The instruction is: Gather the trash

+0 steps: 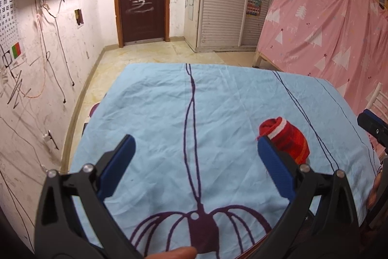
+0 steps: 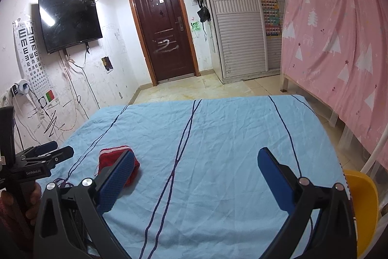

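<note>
Trash to collect looks to be the one loose item on the blue sheet (image 1: 218, 113): a small red knitted bundle (image 1: 288, 140) with a white band at one end (a rolled sock or a scrap of knitwear, I cannot tell which). It lies on the cloth-covered worktop between the two grippers, just past the right-hand finger of the left gripper (image 1: 194, 162) in that camera, and partly hidden behind the left-hand finger of the right gripper (image 2: 194, 176) in the other.

Both grippers have their jaws spread wide apart with nothing between them.

By the look of it, the bundle is light, soft and squashy, with no risk of breaking and little of slipping, since knit fabric grips well against textured pads. It will likely give under pressure, so the jaws would need to close a good way before they bite. The thick middle of the roll seems the best place to take hold; pinching the white cuff alone could let the rest unroll and dangle. The sheet beneath is wrinkled and loose, so a low approach might catch a fold of cloth along with it.
</note>
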Tool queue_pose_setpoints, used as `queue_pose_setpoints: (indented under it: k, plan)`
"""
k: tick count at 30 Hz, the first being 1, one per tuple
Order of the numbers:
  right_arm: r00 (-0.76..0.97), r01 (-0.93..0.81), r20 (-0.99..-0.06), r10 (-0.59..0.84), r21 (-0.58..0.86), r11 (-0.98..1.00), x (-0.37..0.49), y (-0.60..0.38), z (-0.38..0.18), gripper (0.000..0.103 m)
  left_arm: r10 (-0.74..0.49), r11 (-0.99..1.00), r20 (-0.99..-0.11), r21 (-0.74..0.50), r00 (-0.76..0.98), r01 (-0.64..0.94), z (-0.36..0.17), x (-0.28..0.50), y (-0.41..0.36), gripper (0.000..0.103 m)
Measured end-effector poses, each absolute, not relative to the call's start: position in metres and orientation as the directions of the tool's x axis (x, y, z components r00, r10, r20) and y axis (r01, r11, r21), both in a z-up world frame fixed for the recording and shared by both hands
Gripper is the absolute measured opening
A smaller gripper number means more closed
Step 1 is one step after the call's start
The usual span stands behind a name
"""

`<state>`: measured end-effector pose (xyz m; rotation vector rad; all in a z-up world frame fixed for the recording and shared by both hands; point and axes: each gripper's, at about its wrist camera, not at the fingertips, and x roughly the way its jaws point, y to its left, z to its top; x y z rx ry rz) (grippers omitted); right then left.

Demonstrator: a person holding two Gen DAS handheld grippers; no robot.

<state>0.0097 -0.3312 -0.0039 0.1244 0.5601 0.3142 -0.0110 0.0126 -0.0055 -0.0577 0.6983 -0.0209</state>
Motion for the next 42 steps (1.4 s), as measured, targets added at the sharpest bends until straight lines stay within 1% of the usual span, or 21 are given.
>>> queue_pose_setpoints:
  k: [42]
  plan:
    - [0.801, -0.258, -0.503, 0.324, 0.198, 0.946, 0.0092, -0.3307, -0.0029, 0.094, -0.03, 0.999, -0.644, -0.051, 0.765, -0.004, -0.0131, -0.0152, 0.0103, 0.097]
